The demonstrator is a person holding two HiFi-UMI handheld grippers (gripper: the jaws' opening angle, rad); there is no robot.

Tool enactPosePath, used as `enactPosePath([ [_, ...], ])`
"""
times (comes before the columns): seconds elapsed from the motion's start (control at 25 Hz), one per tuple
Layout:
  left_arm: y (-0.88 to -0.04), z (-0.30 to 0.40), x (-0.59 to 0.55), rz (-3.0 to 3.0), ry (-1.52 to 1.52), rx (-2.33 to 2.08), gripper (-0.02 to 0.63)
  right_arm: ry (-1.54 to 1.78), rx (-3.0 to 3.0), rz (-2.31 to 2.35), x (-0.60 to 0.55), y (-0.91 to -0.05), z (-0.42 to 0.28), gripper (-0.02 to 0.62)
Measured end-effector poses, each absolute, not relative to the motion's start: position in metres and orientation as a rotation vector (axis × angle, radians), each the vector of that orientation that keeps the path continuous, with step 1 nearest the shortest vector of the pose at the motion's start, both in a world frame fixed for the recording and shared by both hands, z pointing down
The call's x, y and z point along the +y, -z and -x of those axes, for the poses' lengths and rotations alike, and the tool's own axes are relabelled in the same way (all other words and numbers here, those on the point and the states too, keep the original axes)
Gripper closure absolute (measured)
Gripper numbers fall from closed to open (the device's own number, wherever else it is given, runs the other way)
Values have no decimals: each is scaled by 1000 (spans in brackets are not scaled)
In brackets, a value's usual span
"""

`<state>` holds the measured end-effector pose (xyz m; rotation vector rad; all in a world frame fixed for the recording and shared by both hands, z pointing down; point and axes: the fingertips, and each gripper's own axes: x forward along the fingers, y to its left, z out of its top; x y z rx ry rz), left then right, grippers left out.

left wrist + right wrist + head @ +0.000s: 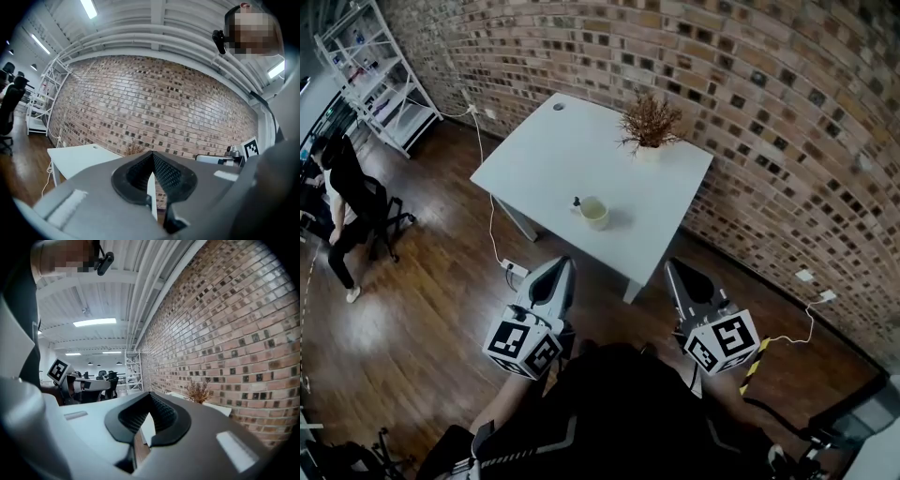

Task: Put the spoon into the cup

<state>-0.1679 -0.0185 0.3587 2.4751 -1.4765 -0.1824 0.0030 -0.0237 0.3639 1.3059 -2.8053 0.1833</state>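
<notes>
A pale cup [594, 213] stands near the front of the white table [553, 150]. A small dark piece [577, 202] sticks up at its left rim; whether it is the spoon I cannot tell. My left gripper [561, 267] and right gripper [673, 267] are held level over the floor, short of the table's near edge and apart from the cup. The left gripper view shows the left gripper [152, 154] shut and empty. My right gripper [150, 397] is likewise shut with nothing in it. The cup is hidden in both gripper views.
A dried plant in a pot [649, 122] stands at the table's far right edge by the brick wall [769, 112]. A power strip [514, 268] and cables lie on the wood floor. At the left are a white shelf [370, 75] and a seated person [342, 202].
</notes>
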Motion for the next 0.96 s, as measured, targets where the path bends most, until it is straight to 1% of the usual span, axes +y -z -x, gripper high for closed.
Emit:
enactPosePath([
  [0.32, -360, 180, -13, -2445, 177, -1508, 601, -163, -2839, -1220, -22, -362, 18, 589],
  [0.96, -363, 161, -17, -2433, 181, -1488, 601, -170, -2849, -1198, -23, -363, 6, 589],
])
